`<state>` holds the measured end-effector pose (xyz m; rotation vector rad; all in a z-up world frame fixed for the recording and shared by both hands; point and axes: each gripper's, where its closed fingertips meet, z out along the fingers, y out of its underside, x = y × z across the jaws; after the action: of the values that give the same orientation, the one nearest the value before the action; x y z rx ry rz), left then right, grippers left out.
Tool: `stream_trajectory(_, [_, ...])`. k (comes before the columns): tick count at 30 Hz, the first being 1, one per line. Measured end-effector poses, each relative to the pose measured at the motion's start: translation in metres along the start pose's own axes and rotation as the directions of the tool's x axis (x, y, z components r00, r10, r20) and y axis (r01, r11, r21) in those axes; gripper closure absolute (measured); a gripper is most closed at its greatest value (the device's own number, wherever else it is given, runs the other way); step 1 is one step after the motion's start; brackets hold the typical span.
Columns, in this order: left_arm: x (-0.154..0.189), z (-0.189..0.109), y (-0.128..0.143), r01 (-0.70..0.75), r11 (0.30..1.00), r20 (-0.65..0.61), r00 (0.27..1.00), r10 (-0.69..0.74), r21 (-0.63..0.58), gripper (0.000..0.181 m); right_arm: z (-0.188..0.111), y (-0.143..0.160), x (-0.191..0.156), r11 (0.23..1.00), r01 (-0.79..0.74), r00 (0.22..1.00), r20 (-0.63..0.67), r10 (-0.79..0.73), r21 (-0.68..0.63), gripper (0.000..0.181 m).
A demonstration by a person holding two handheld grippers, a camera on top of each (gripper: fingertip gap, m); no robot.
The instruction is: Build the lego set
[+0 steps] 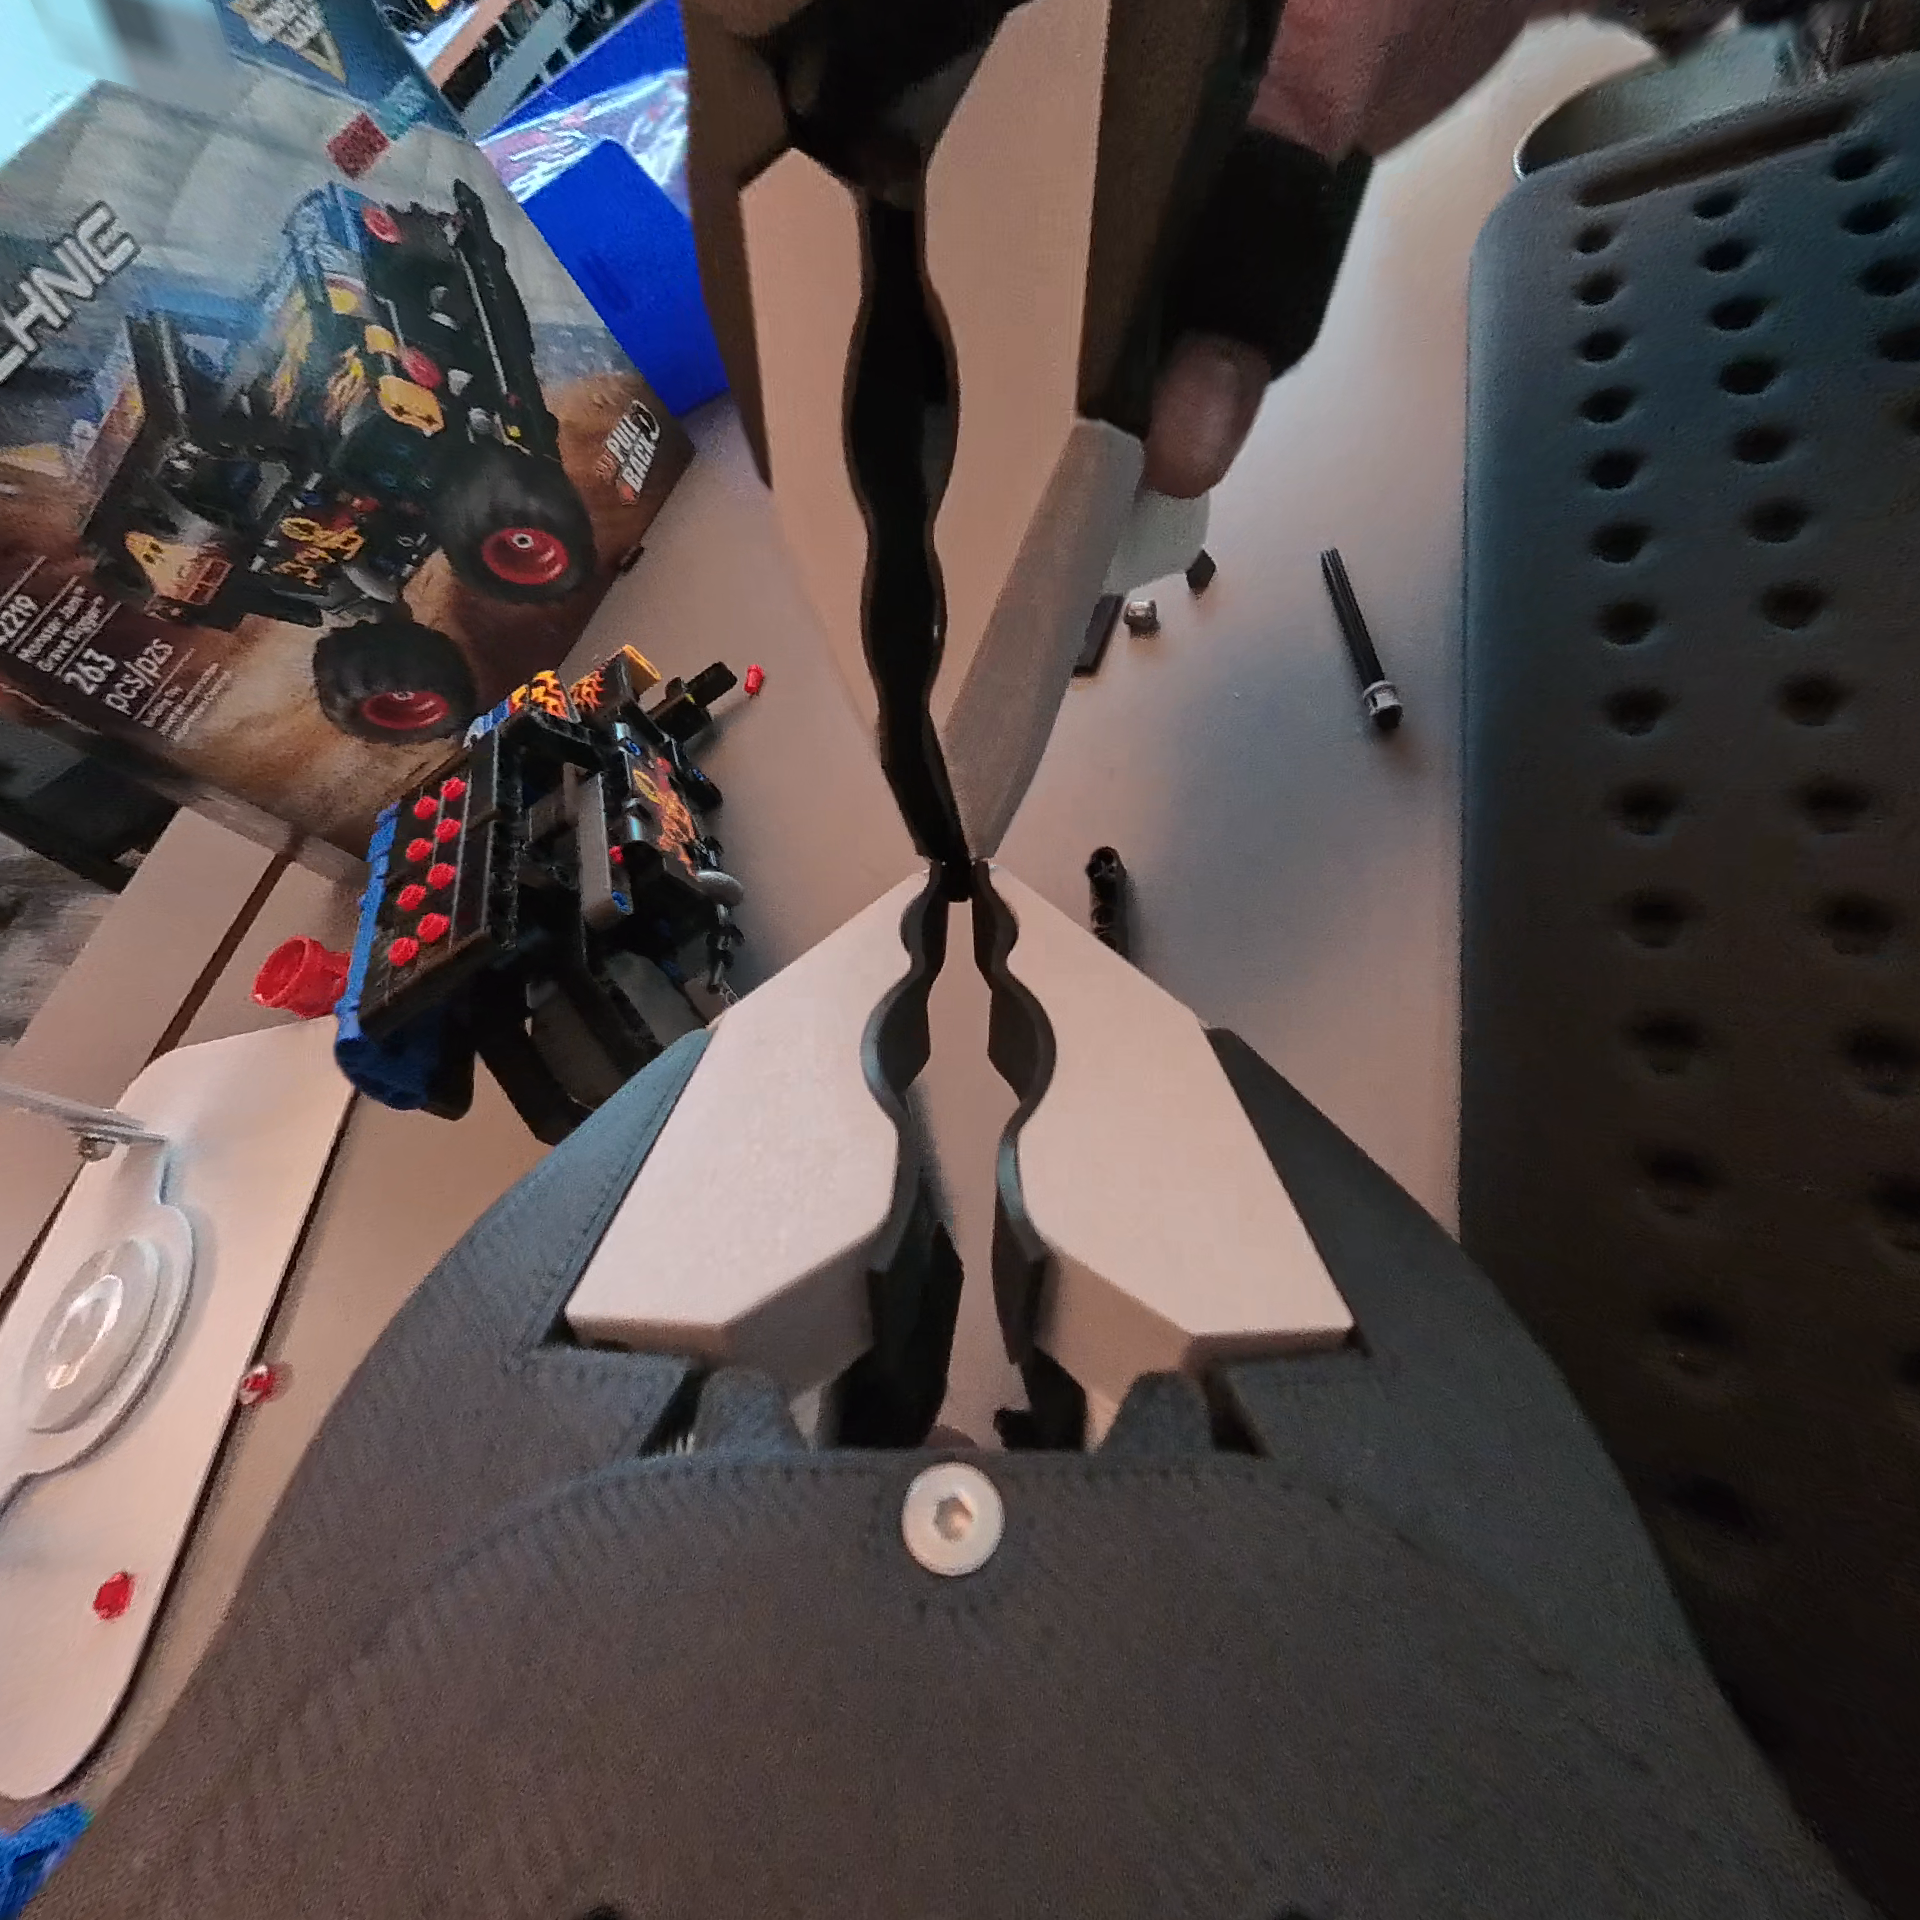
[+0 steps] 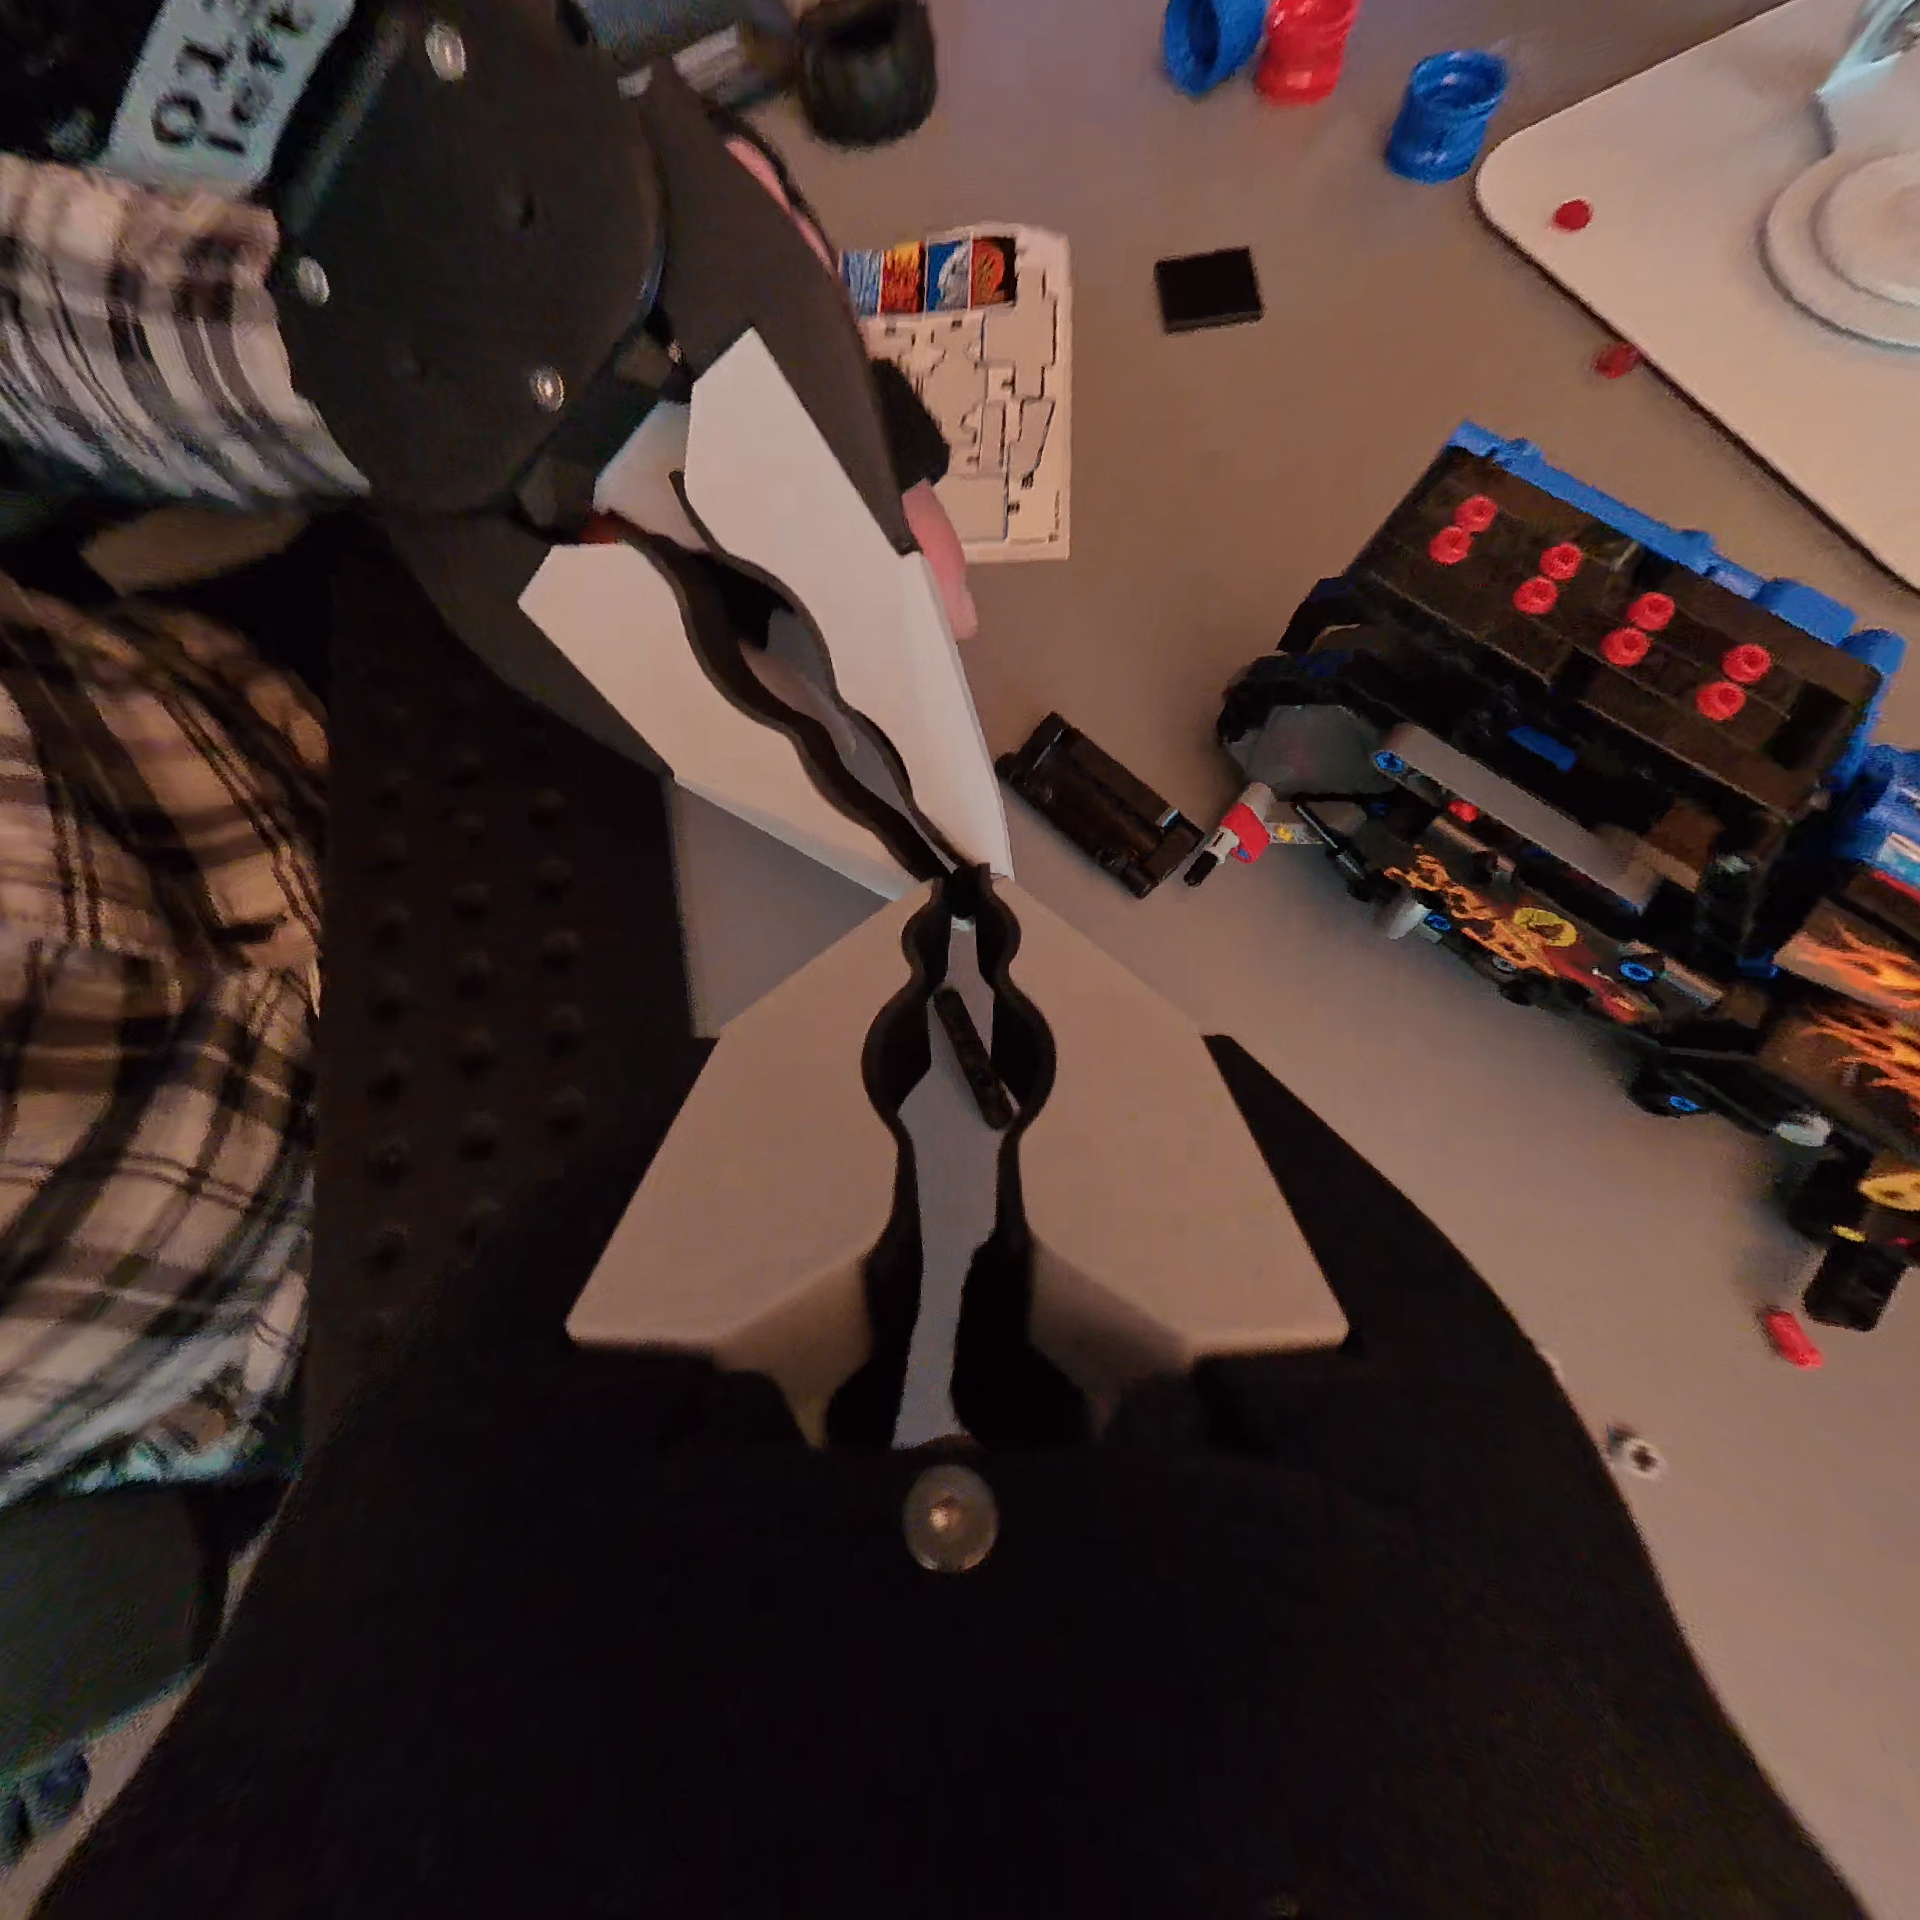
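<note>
Left tongs [image 1: 954, 878] pinching small black piece | right tongs [image 2: 961, 899] likewise | truck [image 2: 1621, 821] well apart

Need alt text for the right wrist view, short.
Two white-fingered grippers meet tip to tip, the right gripper and the left gripper, pinching a small black lego piece above a grey table. A half-built black and blue lego truck lies to the right.

Printed writing and numbers stand on the box [image 1: 281, 447], far left in the left wrist view. A white label [image 2: 223, 78] bearing dark characters sits on the far gripper, top left in the right wrist view. Sticker sheet [image 2: 966, 395]: pictures only, nothing legible.
</note>
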<state>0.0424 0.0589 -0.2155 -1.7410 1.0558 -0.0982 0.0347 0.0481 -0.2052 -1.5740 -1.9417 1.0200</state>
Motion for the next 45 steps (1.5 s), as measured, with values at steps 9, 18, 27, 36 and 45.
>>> stream_trajectory(9, [-0.028, -0.018, -0.01, 0.111, 0.989, 0.041, 0.992, -0.116, 0.102, 0.178, -0.004, -0.035, 0.009, 0.982, -0.054, 0.998, -0.015, 0.057, 0.178, 0.179])
stream_trajectory(18, [-0.039, -0.025, -0.013, 0.183, 0.972, 0.042, 0.981, -0.191, 0.147, 0.178, -0.004, -0.049, 0.012, 0.944, -0.135, 0.991, 0.036, 0.13, 0.301, 0.178])
stream_trajectory(27, [-0.028, -0.013, 0.009, 0.216, 0.976, -0.015, 0.976, -0.215, 0.017, 0.159, -0.008, -0.018, 0.018, 0.982, -0.062, 0.995, -0.065, 0.075, 0.18, 0.179])
stream_trajectory(36, [-0.023, -0.006, 0.077, 0.226, 0.917, 0.024, 0.973, -0.232, -0.327, 0.135, -0.017, 0.029, 0.042, 0.99, -0.075, 0.97, -0.22, 0.1, 0.119, 0.179])
stream_trajectory(45, [-0.012, -0.004, 0.07, 0.048, 0.95, -0.028, 0.998, -0.06, -0.31, 0.157, -0.016, 0.035, 0.046, 0.991, -0.056, 0.97, -0.228, 0.082, 0.121, 0.179])
